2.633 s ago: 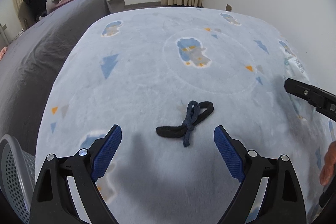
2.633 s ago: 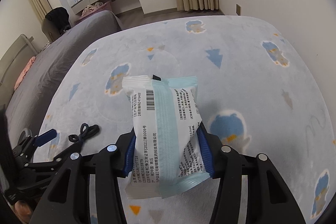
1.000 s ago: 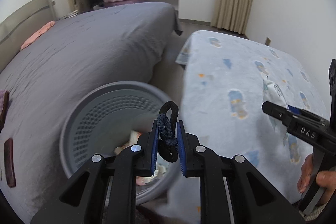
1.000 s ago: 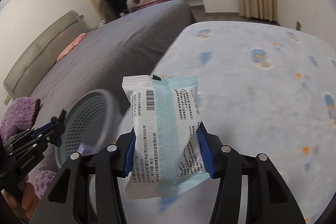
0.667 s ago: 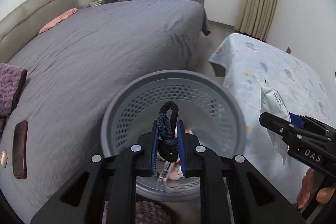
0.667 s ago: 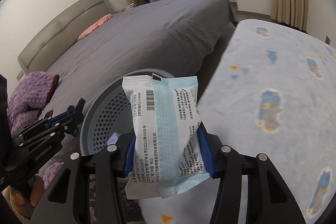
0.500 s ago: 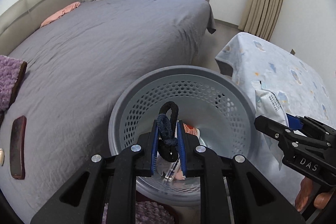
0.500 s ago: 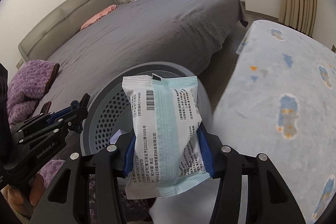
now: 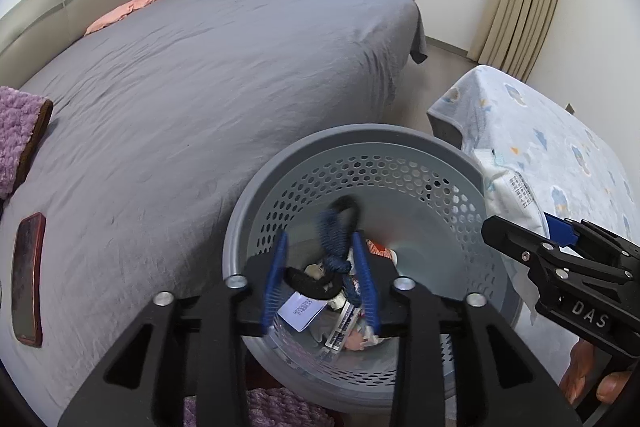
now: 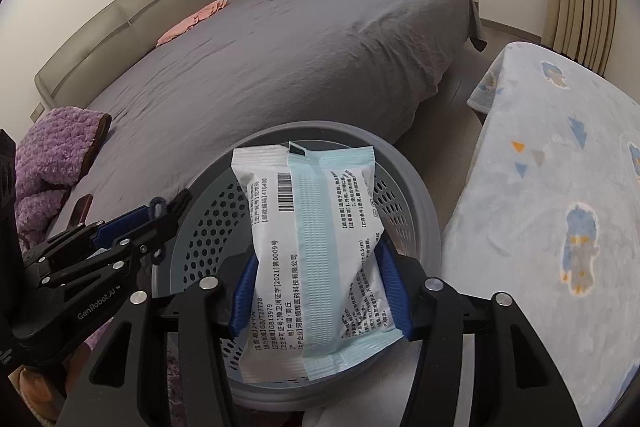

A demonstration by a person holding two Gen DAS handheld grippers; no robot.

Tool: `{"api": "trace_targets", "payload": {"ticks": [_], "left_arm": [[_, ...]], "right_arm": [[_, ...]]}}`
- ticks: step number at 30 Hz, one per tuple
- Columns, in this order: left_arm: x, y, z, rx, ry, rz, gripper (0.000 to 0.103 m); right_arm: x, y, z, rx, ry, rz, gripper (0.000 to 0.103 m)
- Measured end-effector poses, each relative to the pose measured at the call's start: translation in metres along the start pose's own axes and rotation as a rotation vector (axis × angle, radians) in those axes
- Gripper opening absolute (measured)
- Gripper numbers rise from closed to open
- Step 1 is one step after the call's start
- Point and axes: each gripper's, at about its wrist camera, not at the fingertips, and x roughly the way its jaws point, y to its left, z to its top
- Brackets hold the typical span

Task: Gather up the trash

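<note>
Left tool (image 9: 320, 273), jaws spread, hangs above the grey basket (image 9: 400, 141); the blurred dark hair tie (image 9: 334, 245) sits loose between its pads, long axis toward 12 o'clock. Right tool (image 10: 318, 301) at 3 o'clock pinches the wipes packet (image 10: 310, 247), upright over the same basket.

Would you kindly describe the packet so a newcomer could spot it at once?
Beside the grey bed stands a round perforated basket. Above its opening, the right gripper holds the packet upright: white and pale teal, with a barcode and printed text, unlike the dark cord nearby.
</note>
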Motion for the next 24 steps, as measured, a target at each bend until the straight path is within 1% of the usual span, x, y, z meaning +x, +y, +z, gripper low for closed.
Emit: {"api": "trace_targets", "payload": {"ticks": [1, 2, 3, 4, 9, 13, 17, 19, 24], "left_arm": [[0.000, 0.000, 0.000, 0.000, 0.000, 0.002, 0.046], [0.000, 0.001, -0.001, 0.000, -0.002, 0.007, 0.051], [-0.001, 0.001, -0.001, -0.001, -0.006, 0.013, 0.059], [-0.003, 0.001, -0.002, -0.002, -0.012, 0.017, 0.062], [-0.007, 0.002, -0.002, -0.005, -0.018, 0.030, 0.063], [-0.011, 0.001, -0.002, -0.004, -0.026, 0.046, 0.070], [-0.015, 0.000, -0.003, -0.002, -0.030, 0.057, 0.072], [-0.017, 0.000, -0.003, 0.000, -0.031, 0.067, 0.076], [-0.020, -0.001, -0.003, 0.000, -0.035, 0.085, 0.080]], "right_arm": [[-0.001, 0.000, 0.000, 0.001, -0.002, -0.001, 0.061], [-0.001, 0.000, -0.001, 0.001, -0.005, -0.002, 0.061], [-0.001, -0.001, -0.001, 0.002, -0.005, -0.003, 0.062], [-0.001, 0.000, -0.002, 0.005, -0.005, -0.006, 0.062], [-0.003, -0.003, -0.005, 0.023, -0.006, -0.010, 0.062], [-0.007, -0.005, -0.006, 0.032, -0.013, -0.015, 0.062], [-0.010, -0.006, -0.007, 0.035, -0.015, -0.017, 0.062], [-0.012, -0.006, -0.008, 0.035, -0.017, -0.019, 0.062], [-0.016, -0.006, -0.010, 0.035, -0.025, -0.028, 0.062]]}}
